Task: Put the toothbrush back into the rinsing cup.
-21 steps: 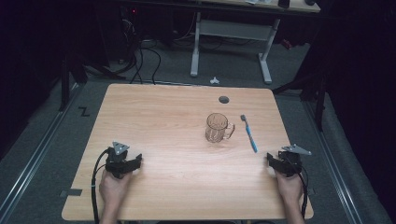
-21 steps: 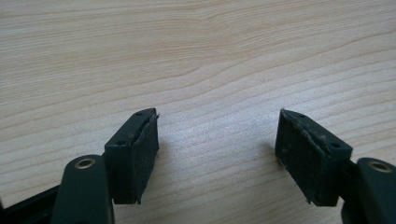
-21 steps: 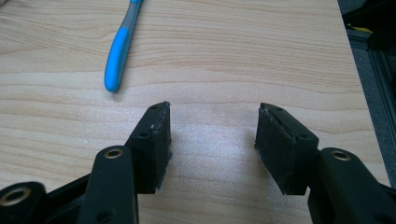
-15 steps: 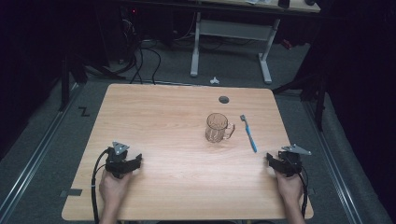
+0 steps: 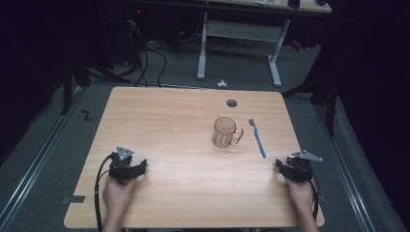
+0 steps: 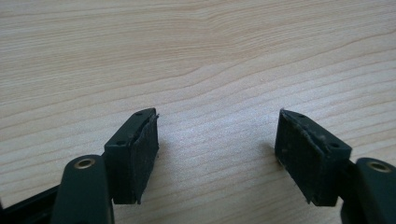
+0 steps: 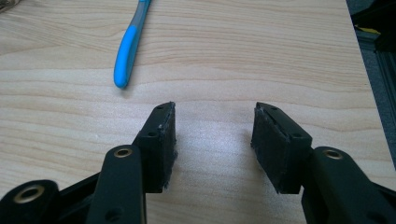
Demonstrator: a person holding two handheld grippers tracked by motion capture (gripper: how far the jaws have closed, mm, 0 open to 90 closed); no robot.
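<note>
We have both grippers parked at the near edge of the table [image 5: 159, 116], one per hand, well apart.

Left gripper [image 6: 217, 154]: jaws spread wide, nothing between them, just bare wood grain under the pads. In the high view it sits near the front left corner [image 5: 126, 166], cable looping back past the person's left hand [image 5: 117, 193], grey three-cornered plate on top.

Right gripper [image 7: 212, 144]: jaws also apart, slightly narrower gap than the left, holding nothing. Pads hover low over bare tabletop. In the high view we see it near the front right corner [image 5: 293, 169], right hand [image 5: 300, 195] behind it, close to the table's right edge.

Next out: blue toothbrush [image 7: 130, 44]. It lies flat on the wood, ahead of the right gripper and off to its left, handle end nearest the jaws, not touching them. In the high view [image 5: 257, 139] it runs roughly front to back, bristle head at the far end, slightly angled.

Just left of the toothbrush: clear glass mug [image 5: 224, 132], upright, handle pointing toward the toothbrush, near it but apart. We can't tell whether anything is inside.

Farther back: dark round cable port [image 5: 232, 103] in the tabletop near the far edge.

Beyond the table: grey carpet, a small white object [image 5: 222, 83] on the floor, white desk legs [image 5: 202, 48], cables in the dark at left.
</note>
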